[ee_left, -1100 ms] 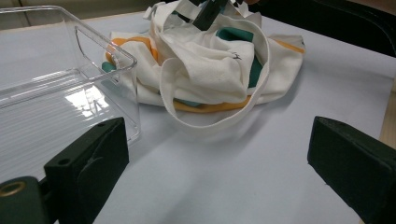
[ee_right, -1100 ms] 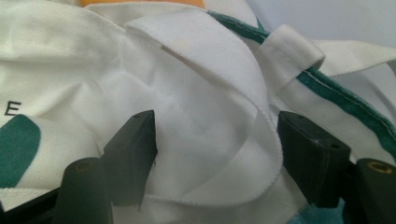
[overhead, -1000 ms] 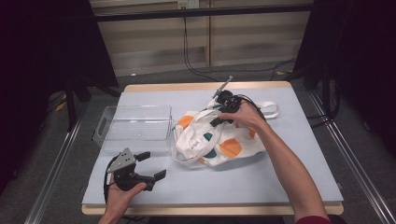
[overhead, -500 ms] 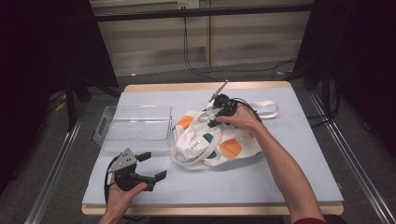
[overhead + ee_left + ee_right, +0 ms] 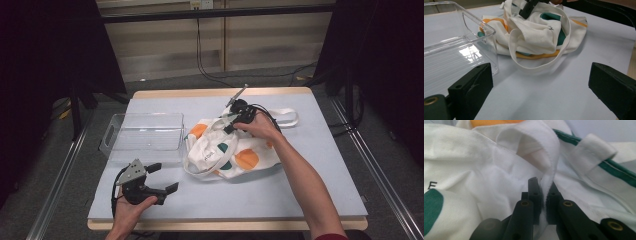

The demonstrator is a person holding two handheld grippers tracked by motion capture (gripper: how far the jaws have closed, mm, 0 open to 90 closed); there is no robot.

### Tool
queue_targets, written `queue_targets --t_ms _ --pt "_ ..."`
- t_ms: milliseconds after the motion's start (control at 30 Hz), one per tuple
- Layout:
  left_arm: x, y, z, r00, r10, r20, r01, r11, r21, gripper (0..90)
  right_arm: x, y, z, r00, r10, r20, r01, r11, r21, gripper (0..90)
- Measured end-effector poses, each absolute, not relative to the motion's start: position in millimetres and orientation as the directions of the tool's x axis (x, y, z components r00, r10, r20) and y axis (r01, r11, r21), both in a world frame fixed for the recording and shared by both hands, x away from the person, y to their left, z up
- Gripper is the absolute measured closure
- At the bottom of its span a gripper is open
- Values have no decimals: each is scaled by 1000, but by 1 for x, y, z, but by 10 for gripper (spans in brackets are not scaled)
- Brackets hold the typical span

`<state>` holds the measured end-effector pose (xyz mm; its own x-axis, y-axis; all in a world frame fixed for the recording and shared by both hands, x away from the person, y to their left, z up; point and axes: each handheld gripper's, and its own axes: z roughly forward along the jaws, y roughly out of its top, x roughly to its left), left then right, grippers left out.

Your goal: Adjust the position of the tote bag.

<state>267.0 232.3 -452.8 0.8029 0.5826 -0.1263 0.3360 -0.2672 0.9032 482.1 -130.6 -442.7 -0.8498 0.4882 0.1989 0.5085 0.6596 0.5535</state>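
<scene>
Fingers of the left gripper [image 5: 161, 177], at the lower left of the high view, stand wide apart with nothing between them, resting on the blue table cover [image 5: 310, 175] just below the clear plastic bin [image 5: 142, 136]. Right of that bin, at the frame's middle, lies the white tote bag [image 5: 227, 152] with orange and green spots, crumpled in a loose heap. Over its upper edge the right gripper [image 5: 231, 124] has just been closing, and in the right gripper view its pads [image 5: 534, 200] pinch a fold of the bag's white strap [image 5: 550, 162]. The bag looks light, soft and floppy; it should sag and unfold when lifted, so the stitched strap seems the firmest place to hold.
</scene>
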Motion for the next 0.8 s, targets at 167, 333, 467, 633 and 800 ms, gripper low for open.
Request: queue_targets --t_ms 167,333,467,633,800 --pt "268 233 -453 804 584 -115 330 -277 902 55 478 -151 -433 -841 493 225 514 596 617 863" --pt "267 232 -453 801 587 -119 333 -271 903 55 469 -164 -419 -848 474 236 491 536 687 863" --pt "267 232 -453 800 587 -122 334 -267 904 55 461 -173 -411 -855 460 239 470 492 733 862" --pt "267 233 -452 801 587 -119 332 -270 904 55 449 -183 -404 -859 451 242 453 449 771 863" --pt "267 232 -452 796 595 -111 331 -274 903 55 435 -191 -400 -867 444 227 425 419 802 863"
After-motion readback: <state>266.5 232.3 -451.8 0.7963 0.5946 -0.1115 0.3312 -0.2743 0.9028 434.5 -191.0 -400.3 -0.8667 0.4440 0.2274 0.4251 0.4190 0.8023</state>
